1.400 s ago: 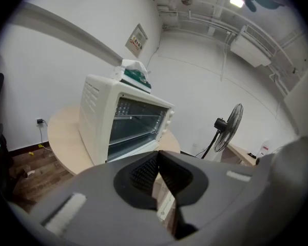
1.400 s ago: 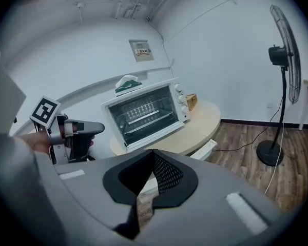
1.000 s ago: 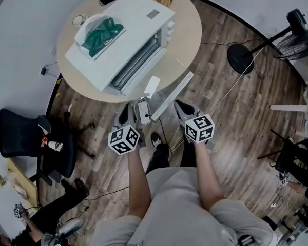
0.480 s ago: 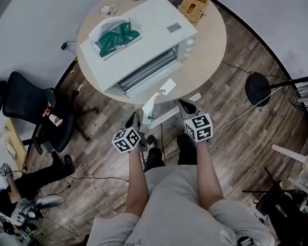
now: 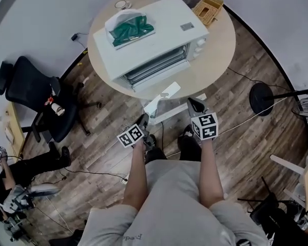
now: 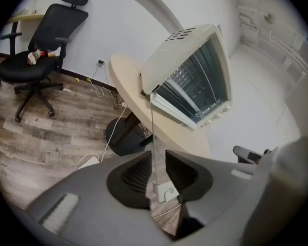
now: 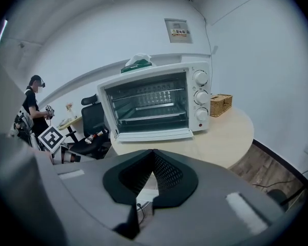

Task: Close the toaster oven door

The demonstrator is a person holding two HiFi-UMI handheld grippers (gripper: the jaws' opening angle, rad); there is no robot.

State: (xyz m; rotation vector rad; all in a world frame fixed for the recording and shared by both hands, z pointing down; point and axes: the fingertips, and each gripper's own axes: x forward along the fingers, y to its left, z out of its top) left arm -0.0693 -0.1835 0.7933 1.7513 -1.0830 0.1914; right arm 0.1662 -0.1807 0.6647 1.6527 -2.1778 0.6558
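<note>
The white toaster oven stands on the round wooden table, and its door hangs open and flat toward me. In the right gripper view the oven shows its racks above the lowered door. My left gripper is off the table's near edge, over the floor, well short of the door. Its jaws are opening, and in the left gripper view nothing lies between the left gripper's pads. My right gripper is shut and empty beside it, and the right gripper points at the oven.
A white bag with green contents lies on the oven top. A wicker basket and a small cup sit at the table's far side. The white table base is in front of my legs. A black office chair stands left, a fan stand right.
In the head view the table and oven have shifted up and right, farther from both grippers. The left gripper has swung to point up and right.
</note>
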